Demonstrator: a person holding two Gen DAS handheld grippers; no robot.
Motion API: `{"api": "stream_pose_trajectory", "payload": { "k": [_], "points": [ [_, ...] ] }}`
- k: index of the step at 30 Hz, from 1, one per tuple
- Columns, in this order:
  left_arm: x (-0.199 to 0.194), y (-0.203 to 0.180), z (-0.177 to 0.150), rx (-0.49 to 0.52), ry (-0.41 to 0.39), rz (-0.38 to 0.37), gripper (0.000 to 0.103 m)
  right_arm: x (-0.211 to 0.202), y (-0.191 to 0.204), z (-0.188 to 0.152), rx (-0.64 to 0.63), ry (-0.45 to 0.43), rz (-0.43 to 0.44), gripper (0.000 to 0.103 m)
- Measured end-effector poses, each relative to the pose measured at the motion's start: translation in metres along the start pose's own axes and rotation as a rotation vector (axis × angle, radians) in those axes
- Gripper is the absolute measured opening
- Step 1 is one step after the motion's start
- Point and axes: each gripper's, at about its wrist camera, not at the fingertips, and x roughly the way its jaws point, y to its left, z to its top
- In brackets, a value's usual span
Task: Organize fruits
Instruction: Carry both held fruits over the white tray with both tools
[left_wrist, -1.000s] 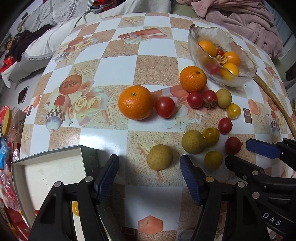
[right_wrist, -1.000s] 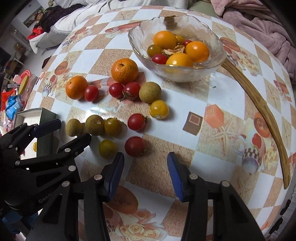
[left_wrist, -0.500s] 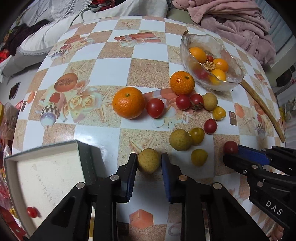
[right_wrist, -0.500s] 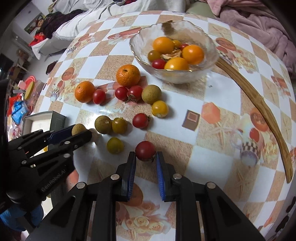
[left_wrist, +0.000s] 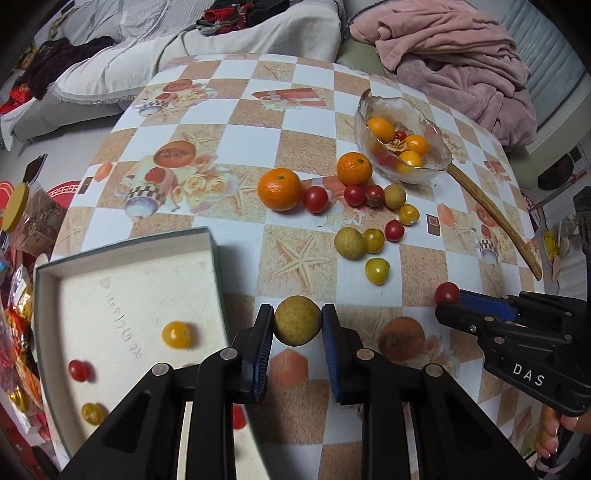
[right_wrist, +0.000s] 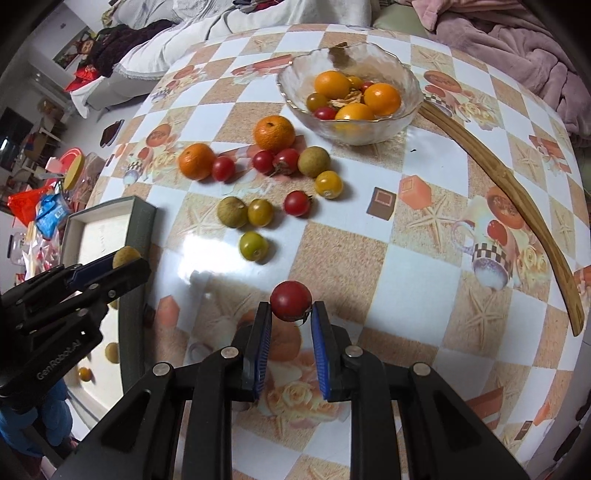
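Above the checkered worktop (left_wrist: 317, 96), both hand-held grippers now carry fruit clear of the surface, where half a second ago each was only closing on its piece at worktop level. Beside the left hand-held gripper (left_wrist: 297, 328) lies the open box (left_wrist: 122, 273), holding a few small tomatoes; the bowl (right_wrist: 402, 122) sits at the far side, part-filled. Two oranges (left_wrist: 279, 188) and a loose cluster of tomatoes and longans remain between them, unsorted. The left hand-held gripper is clamped on a tan longan (left_wrist: 297, 320), raised just right of the box wall; the right hand-held gripper (right_wrist: 290, 314) pinches a red tomato (right_wrist: 290, 300). Both picks appear secured, so transfer to a container is judged next.
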Motion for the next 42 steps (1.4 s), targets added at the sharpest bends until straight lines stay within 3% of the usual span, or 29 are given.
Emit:
{"api": "stream_pose_trajectory", "payload": {
  "k": [11, 21, 30, 42],
  "points": [
    [-0.036, 0.052, -0.045, -0.100, -0.015, 0.054, 0.028, -0.010, 0.045, -0.011, -0.079, 0.000, 0.024, 0.024],
    [-0.033, 0.101, -0.078, -0.205, 0.013, 0.110, 0.028, -0.003, 0.119, -0.008, -0.201, 0.010, 0.078, 0.024],
    [-0.022, 0.122, -0.088, -0.226, 0.028, 0.143, 0.028, 0.026, 0.176, 0.017, -0.262, 0.037, 0.119, 0.024],
    [-0.009, 0.137, -0.089, -0.244, 0.052, 0.148, 0.028, 0.072, 0.215, 0.047, -0.315, 0.070, 0.068, 0.024]
  ]
}}
